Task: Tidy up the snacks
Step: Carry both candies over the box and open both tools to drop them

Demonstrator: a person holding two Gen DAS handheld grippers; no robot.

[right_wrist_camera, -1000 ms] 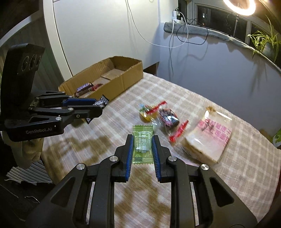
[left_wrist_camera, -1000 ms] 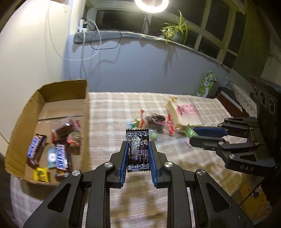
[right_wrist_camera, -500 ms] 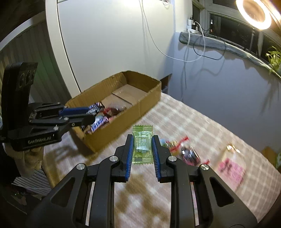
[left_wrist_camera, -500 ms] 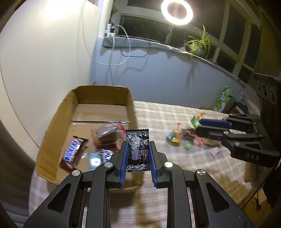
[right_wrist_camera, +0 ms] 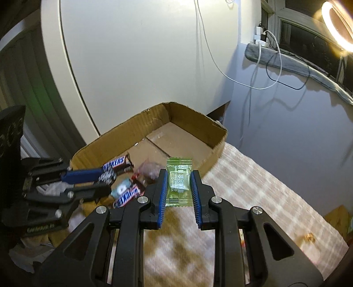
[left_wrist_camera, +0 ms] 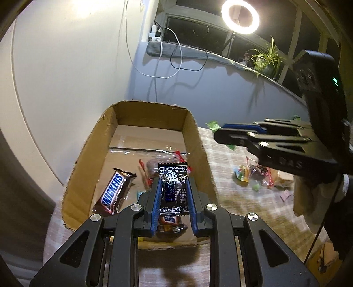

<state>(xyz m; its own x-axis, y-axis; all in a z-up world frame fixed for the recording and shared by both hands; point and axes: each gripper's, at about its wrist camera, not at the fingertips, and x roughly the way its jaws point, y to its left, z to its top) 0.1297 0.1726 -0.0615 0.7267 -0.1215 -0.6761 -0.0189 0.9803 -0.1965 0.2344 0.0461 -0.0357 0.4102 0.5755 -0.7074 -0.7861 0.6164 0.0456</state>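
Observation:
My left gripper [left_wrist_camera: 173,189] is shut on a black snack packet [left_wrist_camera: 173,187] and holds it above the near end of the open cardboard box [left_wrist_camera: 196,141]. Inside the box lie a Snickers bar [left_wrist_camera: 113,193], a second bar under the packet and a clear bag of dark snacks [left_wrist_camera: 158,162]. My right gripper [right_wrist_camera: 179,183] is shut on a green candy packet [right_wrist_camera: 178,181] and holds it above the table, just outside the box's long wall [right_wrist_camera: 211,156]. The left gripper also shows in the right wrist view [right_wrist_camera: 97,181], over the box.
Loose wrapped candies [left_wrist_camera: 253,174] and a bread bag lie on the checked tablecloth [left_wrist_camera: 231,198] right of the box. A white wall and cables stand behind the box. A ring light [left_wrist_camera: 240,16] and a plant sit at the window sill.
Both grippers have moved left from the candy pile toward the box, each still holding its packet. The left one now hangs over the box.

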